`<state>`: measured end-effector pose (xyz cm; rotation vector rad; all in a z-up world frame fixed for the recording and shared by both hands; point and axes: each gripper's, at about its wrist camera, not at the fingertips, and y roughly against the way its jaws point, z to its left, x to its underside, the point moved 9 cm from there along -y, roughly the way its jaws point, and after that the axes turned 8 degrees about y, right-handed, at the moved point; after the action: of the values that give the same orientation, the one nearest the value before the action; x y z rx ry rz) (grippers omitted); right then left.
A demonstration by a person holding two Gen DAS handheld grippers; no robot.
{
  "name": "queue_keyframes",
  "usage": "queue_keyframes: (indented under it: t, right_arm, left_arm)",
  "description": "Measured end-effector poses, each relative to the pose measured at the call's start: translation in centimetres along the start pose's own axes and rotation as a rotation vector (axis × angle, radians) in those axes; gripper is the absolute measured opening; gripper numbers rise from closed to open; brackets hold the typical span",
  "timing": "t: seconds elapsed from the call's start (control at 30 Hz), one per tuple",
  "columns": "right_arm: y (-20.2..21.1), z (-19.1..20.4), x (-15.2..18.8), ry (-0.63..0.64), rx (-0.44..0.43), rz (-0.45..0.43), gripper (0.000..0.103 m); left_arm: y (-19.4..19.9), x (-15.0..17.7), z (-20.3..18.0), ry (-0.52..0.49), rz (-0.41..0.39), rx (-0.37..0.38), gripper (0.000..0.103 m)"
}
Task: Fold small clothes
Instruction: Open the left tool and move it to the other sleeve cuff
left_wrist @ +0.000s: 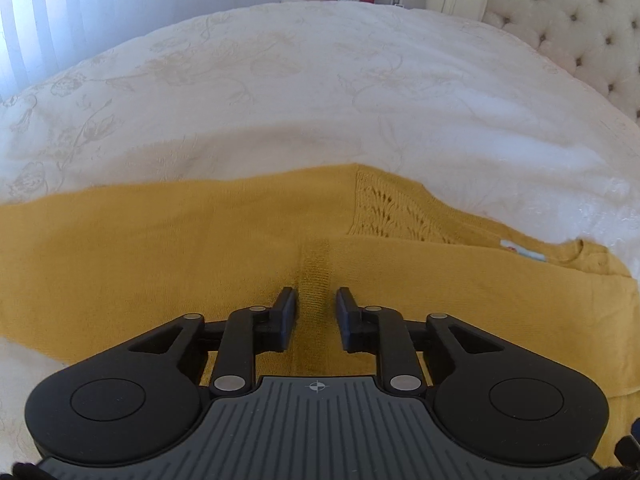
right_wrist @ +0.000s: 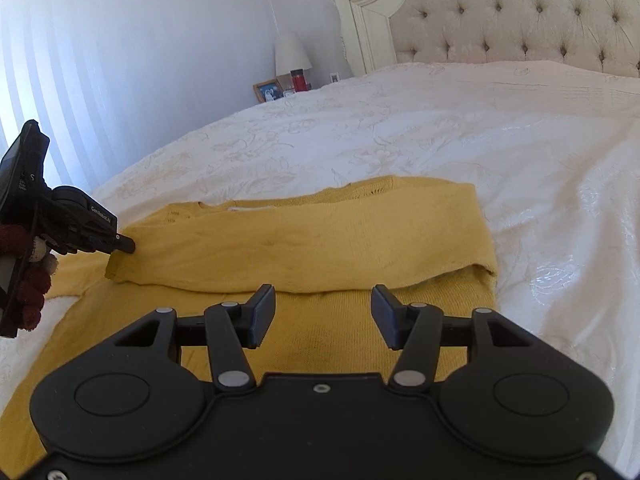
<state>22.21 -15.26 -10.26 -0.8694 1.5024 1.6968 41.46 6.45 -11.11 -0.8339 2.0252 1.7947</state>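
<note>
A mustard-yellow knit sweater [left_wrist: 140,248] lies flat on the bed, seen in the right wrist view as the sweater [right_wrist: 320,232] with one sleeve folded across its body. The sleeve's ribbed cuff [left_wrist: 316,272] lies right under my left gripper [left_wrist: 316,294], whose jaws stand a narrow gap apart and do not pinch the cloth. In the right wrist view the left gripper [right_wrist: 126,246] hovers at the cuff [right_wrist: 116,270], at the sweater's left end. My right gripper [right_wrist: 323,294] is open over the sweater's near body, nothing between its fingers.
A white embroidered bedspread [right_wrist: 400,140] covers the bed around the sweater. A tufted headboard [right_wrist: 520,20] stands at the far right. Beyond the bed is a nightstand with a photo frame [right_wrist: 268,90], a lamp [right_wrist: 292,56] and a red cup [right_wrist: 298,80]. A gloved hand [right_wrist: 32,288] holds the left gripper.
</note>
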Motion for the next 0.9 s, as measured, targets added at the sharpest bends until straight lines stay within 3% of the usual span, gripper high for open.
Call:
queue_keyframes:
  t: [0.1,0.2,0.23,0.3,0.4,0.67,0.73,0.9]
  right_arm:
    - [-1.0,-0.2,1.2,0.003,0.011,0.07,0.06]
    - [-1.0,-0.2,1.5,0.007,0.013,0.077,0.06]
    - [-1.0,-0.1,1.5,0.012,0.012,0.072,0.061]
    - [-0.8,0.0,1.5,0.014,0.003,0.063,0.066]
    - [-0.2,0.5,0.8,0.008,-0.038,0.02,0.066]
    - [1.5,3.8,-0.7,-0.04,-0.23,-0.077,0.075]
    - [1.5,4.7,-0.6,-0.067,-0.28,-0.079,0.075]
    - [1.2,7.1,0.0,-0.093,-0.373,-0.066,0.082]
  left_arm:
    - [-0.5,0.8,0.8,0.017,0.02,0.051,0.034]
    - [0.1,0.8,1.6,0.052,0.003,0.119,0.036]
    - [0.6,0.5,2.3,0.088,-0.021,0.121,0.037]
    - [2.1,0.0,3.8,0.139,-0.076,0.11,0.052]
    - [4.2,-0.8,6.9,0.164,-0.123,0.105,0.054]
    - [7.4,-2.4,19.7,0.234,-0.159,-0.066,0.055]
    - [8.2,-2.4,23.5,0.3,-0.183,-0.114,0.055]
    - [9.4,-2.0,30.7,0.488,-0.222,-0.146,0.055]
